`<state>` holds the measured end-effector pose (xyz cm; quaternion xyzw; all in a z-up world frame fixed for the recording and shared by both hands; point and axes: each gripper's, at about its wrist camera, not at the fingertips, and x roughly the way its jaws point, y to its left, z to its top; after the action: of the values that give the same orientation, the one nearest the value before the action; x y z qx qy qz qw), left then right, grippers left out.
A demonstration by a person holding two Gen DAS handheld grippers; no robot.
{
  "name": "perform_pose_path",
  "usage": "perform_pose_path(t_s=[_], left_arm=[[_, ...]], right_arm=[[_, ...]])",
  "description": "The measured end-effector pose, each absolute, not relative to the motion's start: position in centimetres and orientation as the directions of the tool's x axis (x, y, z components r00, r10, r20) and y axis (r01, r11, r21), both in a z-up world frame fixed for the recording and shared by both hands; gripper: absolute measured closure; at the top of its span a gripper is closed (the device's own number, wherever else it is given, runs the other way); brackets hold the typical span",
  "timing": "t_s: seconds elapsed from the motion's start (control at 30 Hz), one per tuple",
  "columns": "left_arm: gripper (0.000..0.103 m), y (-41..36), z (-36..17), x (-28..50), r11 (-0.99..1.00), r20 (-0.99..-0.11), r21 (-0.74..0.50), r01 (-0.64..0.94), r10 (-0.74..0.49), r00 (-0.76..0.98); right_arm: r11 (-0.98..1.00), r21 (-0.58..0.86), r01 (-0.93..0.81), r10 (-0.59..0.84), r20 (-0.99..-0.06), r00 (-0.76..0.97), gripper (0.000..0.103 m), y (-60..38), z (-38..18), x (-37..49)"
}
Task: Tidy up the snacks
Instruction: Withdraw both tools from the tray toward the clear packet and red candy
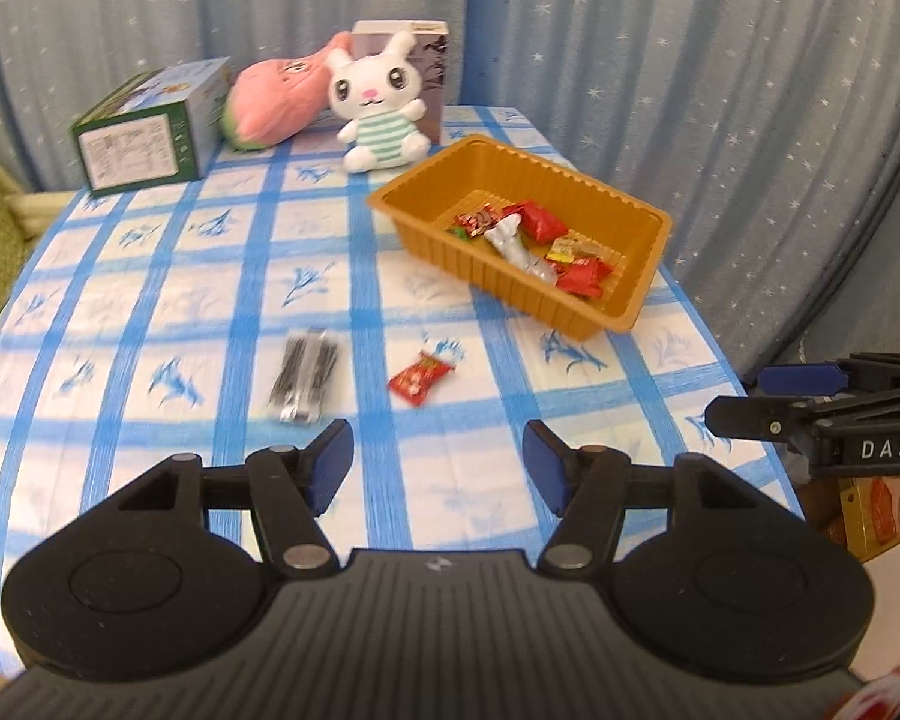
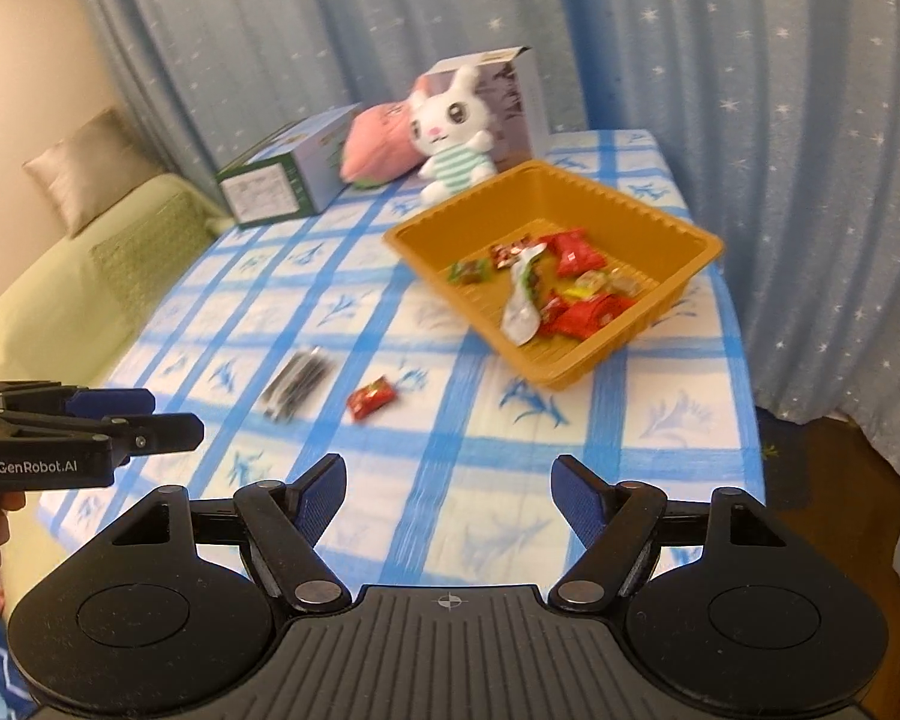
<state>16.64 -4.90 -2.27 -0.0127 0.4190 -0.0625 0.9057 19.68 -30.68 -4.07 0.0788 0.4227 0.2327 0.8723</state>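
Observation:
An orange plastic tray (image 1: 642, 306) (image 2: 699, 246) on the blue-checked tablecloth (image 1: 150, 300) holds several red and mixed wrapped snacks (image 1: 540, 222) (image 2: 573, 252) and a silver packet (image 1: 519, 246) (image 2: 522, 306). Two snacks lie loose in front of it: a red wrapped one (image 1: 420, 381) (image 2: 372, 399) and a dark striped packet (image 1: 303, 375) (image 2: 294, 384). My left gripper (image 1: 438, 468) (image 2: 168, 423) hangs open and empty above the near table edge. Off the table's near right corner my right gripper (image 2: 447, 495) (image 1: 744, 402) is open too, nothing between its fingers.
At the far end stand a green-and-white carton (image 1: 144, 141) (image 2: 282, 183), a pink plush (image 1: 276, 102) (image 2: 378, 147), a white rabbit toy (image 1: 381, 114) (image 2: 456, 138) and an upright box (image 1: 432, 60) (image 2: 516, 96). Blue curtains hang behind. A green sofa (image 2: 90, 264) lies left.

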Motion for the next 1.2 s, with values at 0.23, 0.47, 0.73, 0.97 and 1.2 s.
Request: perform_pose_path(t_s=[0.23,0.47,0.73,0.97,1.2], left_arm=[[0.043,-4.4,-2.9,13.4,0.996,-0.766,-0.081,0.027,-0.08,0.638],[0.043,-3.7,-3.8,11.0,0.995,-0.781,-0.089,-0.041,-0.044,0.623],[0.043,-3.0,-4.7,9.5,0.992,-0.797,-0.09,-0.087,-0.02,0.603],[0.043,-2.4,-5.3,9.2,0.991,-0.808,-0.082,-0.102,-0.006,0.59],[0.043,-1.5,-5.7,9.5,0.99,-0.811,-0.083,-0.112,-0.002,0.585]], right_arm=[[0.853,0.329,-0.405,0.505,-0.718,0.479,0.028,-29.8,-5.1,18.1],[0.83,0.311,-0.464,0.519,-0.737,0.434,0.028,-28.8,-5.9,16.9],[0.815,0.294,-0.5,0.519,-0.754,0.403,0.028,-27.5,-6.8,16.4],[0.81,0.292,-0.509,0.516,-0.768,0.379,0.028,-26.4,-7.6,16.7],[0.802,0.283,-0.525,0.512,-0.778,0.363,0.028,-24.8,-8.0,17.2]])
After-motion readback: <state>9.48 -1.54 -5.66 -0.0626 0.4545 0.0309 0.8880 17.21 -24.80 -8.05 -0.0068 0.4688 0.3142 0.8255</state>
